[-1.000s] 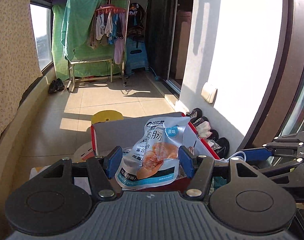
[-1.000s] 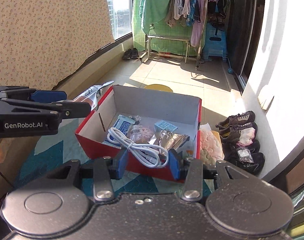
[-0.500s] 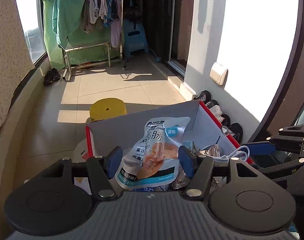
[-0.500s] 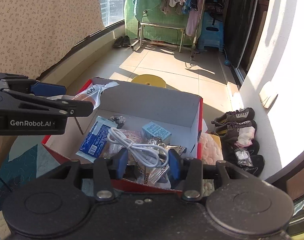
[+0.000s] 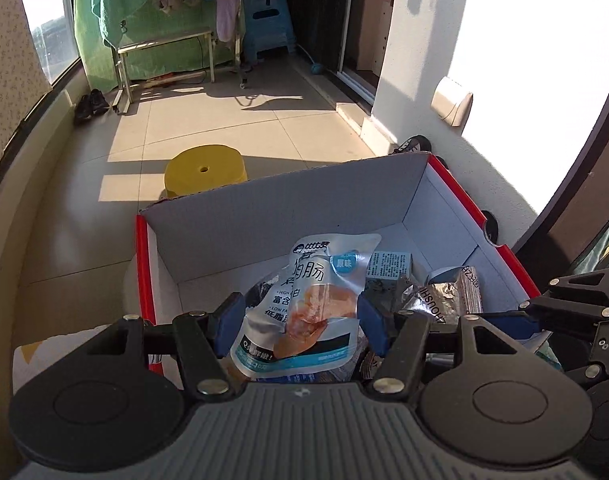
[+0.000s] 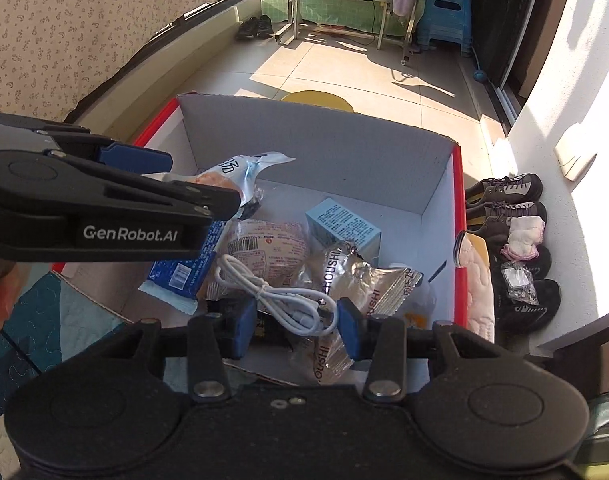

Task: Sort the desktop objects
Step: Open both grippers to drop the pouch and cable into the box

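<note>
My left gripper (image 5: 300, 322) is shut on a white and blue snack pouch (image 5: 304, 312) and holds it over the red cardboard box (image 5: 146, 264). From the right wrist view the left gripper (image 6: 200, 188) holds the pouch (image 6: 244, 170) above the box's left part. My right gripper (image 6: 294, 320) is shut on a coiled white USB cable (image 6: 280, 300) over the box's near side. In the box (image 6: 458, 184) lie a light blue carton (image 6: 342, 224), a silver snack bag (image 6: 364, 284), a clear packet (image 6: 264, 248) and a blue packet (image 6: 188, 272).
A yellow stool (image 5: 206, 170) stands on the tiled floor beyond the box. Shoes (image 6: 512, 208) line the white wall on the right. A teal patterned cloth (image 6: 44, 312) covers the table left of the box. A drying rack (image 5: 164, 44) stands far back.
Both grippers have moved forward and down over the box, each still holding its item. The box now fills more of both views.
</note>
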### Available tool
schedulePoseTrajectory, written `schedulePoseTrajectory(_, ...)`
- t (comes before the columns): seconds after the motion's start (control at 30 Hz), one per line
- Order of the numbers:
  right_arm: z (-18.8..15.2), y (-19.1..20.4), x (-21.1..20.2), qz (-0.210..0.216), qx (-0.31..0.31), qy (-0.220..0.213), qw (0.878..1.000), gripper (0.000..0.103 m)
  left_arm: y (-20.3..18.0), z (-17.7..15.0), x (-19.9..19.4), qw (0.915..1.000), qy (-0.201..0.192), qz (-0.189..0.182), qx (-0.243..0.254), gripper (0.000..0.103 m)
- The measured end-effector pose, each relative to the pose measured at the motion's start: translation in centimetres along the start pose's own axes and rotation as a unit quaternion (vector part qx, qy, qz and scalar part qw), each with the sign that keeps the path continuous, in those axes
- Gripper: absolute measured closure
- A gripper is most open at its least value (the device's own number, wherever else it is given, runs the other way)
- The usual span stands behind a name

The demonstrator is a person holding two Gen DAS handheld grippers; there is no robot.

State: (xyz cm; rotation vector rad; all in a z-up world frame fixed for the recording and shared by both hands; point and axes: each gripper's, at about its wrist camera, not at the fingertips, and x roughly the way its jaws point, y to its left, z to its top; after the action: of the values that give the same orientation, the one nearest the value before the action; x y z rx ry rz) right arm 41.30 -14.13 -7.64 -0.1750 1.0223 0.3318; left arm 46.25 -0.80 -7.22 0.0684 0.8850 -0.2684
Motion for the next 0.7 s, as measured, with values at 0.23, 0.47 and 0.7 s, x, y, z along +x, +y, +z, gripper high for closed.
schedulePoseTrajectory(0.23, -0.3, -0.2, 1.7, -0.002, 0.005, 0.015, 1.0, 0.06, -0.2, -0.6, 2.1, 0.9996, 0.026, 0.009, 0.005, 0.042)
schedulePoseTrajectory(0.47, -0.5, -0.2, 2.4, 0.005, 0.005, 0.015, 1.0, 0.06, 0.2, -1.3, 3.2, 0.9989, 0.045, 0.012, 0.005, 0.04)
schedulePoseTrajectory(0.7, -0.5, -0.2, 2.1, 0.01, 0.008, 0.013, 1.0, 0.051, 0.3, -1.1, 3.3, 0.9983, 0.054, 0.018, 0.004, 0.038)
